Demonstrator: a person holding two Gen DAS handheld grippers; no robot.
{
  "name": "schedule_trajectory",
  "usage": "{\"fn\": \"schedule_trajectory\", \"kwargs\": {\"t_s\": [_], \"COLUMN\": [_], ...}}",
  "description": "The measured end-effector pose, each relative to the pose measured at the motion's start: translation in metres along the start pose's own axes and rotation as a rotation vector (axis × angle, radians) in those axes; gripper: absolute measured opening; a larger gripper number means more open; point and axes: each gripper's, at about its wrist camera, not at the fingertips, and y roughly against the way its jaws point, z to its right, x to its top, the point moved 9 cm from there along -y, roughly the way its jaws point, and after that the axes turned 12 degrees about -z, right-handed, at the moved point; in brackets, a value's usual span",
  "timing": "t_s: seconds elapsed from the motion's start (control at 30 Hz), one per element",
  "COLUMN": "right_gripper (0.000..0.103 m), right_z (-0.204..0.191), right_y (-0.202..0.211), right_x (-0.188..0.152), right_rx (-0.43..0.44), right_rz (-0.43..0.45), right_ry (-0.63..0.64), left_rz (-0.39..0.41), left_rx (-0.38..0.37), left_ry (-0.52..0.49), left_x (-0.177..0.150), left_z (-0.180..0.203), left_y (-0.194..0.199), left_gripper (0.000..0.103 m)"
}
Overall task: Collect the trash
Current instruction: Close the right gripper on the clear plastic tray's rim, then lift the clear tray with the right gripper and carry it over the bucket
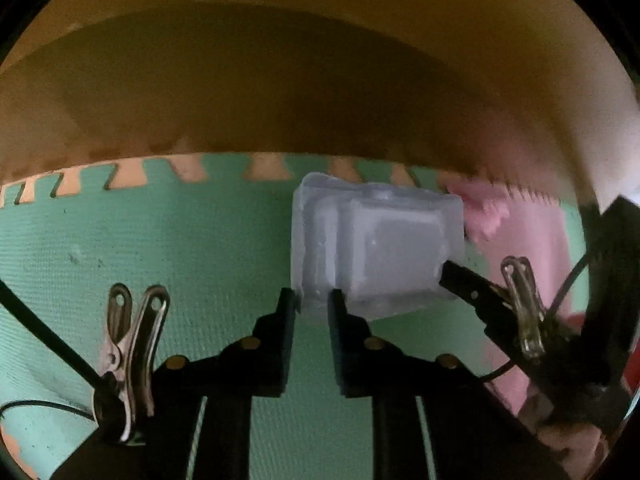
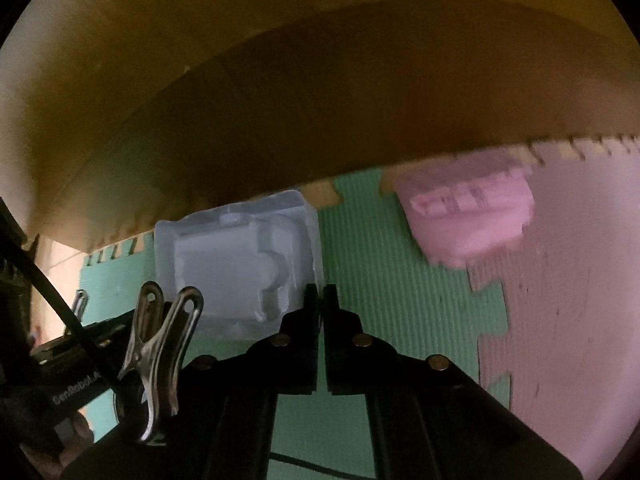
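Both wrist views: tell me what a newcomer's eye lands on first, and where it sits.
First comes the clear plastic tray, a moulded piece of packaging on the green foam mat near its jigsaw edge. Both grippers meet on it: the left gripper pinches its near left corner, the right gripper has its jaws shut on its right edge. Next, a crumpled pink wrapper lies right of the tray, where green mat meets pink mat.
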Motion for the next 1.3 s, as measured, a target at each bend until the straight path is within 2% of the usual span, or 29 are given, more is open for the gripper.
{"fn": "schedule_trajectory", "kwargs": {"t_s": [0.1, 0.17, 0.27, 0.4, 0.47, 0.5, 0.53, 0.57, 0.7, 0.8, 1.03, 1.3], "right_gripper": [0.004, 0.004, 0.004, 0.004, 0.004, 0.004, 0.004, 0.004, 0.004, 0.004, 0.004, 0.004], "right_z": [0.004, 0.007, 0.010, 0.010, 0.010, 0.023, 0.023, 0.026, 0.033, 0.037, 0.038, 0.028], "right_y": [0.002, 0.003, 0.004, -0.002, -0.004, 0.007, 0.007, 0.008, 0.017, 0.027, 0.078, 0.148], "right_x": [-0.015, -0.024, -0.023, -0.015, -0.015, -0.015, -0.016, -0.016, -0.025, -0.032, -0.049, -0.078], "right_rx": [-0.010, 0.001, -0.015, -0.025, -0.003, 0.003, 0.014, 0.022, 0.040, 0.049, 0.046, 0.067], "right_rz": [-0.014, -0.014, -0.015, -0.029, -0.030, -0.029, -0.024, -0.024, -0.020, -0.008, 0.029, 0.092], "right_ry": [0.006, 0.000, 0.004, 0.014, -0.004, -0.009, -0.019, -0.027, -0.037, -0.053, -0.033, -0.089], "left_rz": [-0.002, -0.005, 0.016, 0.036, 0.033, 0.031, 0.028, 0.025, 0.014, 0.006, 0.031, 0.106], "left_rx": [-0.006, -0.011, -0.001, -0.035, -0.054, -0.061, -0.068, -0.076, -0.057, -0.085, -0.124, -0.184], "left_ry": [-0.019, 0.005, 0.051, 0.121, 0.131, 0.126, 0.115, 0.098, 0.035, 0.024, -0.042, -0.107], "left_x": [-0.005, -0.002, 0.006, 0.014, 0.015, 0.013, 0.011, 0.010, 0.003, -0.007, -0.034, -0.050], "left_z": [0.005, 0.002, -0.005, -0.017, -0.017, -0.017, -0.015, -0.012, 0.005, 0.013, 0.033, 0.075], "left_y": [-0.004, -0.005, -0.004, -0.001, -0.002, 0.000, 0.002, 0.003, 0.001, 0.003, 0.045, 0.124], "left_gripper": [0.017, 0.022, 0.024, 0.024, 0.019, 0.016, 0.008, 0.006, 0.007, 0.007, 0.007, 0.007]}}
